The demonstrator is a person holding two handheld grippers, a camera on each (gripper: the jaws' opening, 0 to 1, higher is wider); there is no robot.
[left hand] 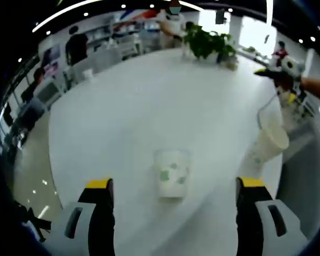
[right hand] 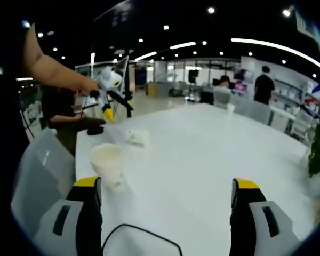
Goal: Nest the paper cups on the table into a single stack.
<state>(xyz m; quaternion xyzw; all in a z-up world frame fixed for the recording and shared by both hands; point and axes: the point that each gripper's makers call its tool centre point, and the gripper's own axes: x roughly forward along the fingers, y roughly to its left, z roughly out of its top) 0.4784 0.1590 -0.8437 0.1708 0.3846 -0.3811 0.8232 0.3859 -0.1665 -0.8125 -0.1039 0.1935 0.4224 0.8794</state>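
Note:
A pale paper cup with green marks (left hand: 173, 178) stands upright on the white table (left hand: 149, 106). It is just ahead of my left gripper (left hand: 174, 184), in line with the wide gap between its jaws; the gripper is open and holds nothing. A taller white cup or cup stack (left hand: 268, 145) leans near the table's right edge. In the right gripper view a white cup (right hand: 108, 161) stands near the table's left edge, ahead of the left jaw. My right gripper (right hand: 166, 182) is open and empty. A small blurred pale thing (right hand: 137, 137) lies beyond that cup.
A person's arm holds another gripper (right hand: 109, 80) past the table edge, and a gripper in a hand (left hand: 285, 68) is at the right. A clear chair back (right hand: 42, 165) stands beside the table. A potted plant (left hand: 208, 42) sits at the far end. People stand in the background.

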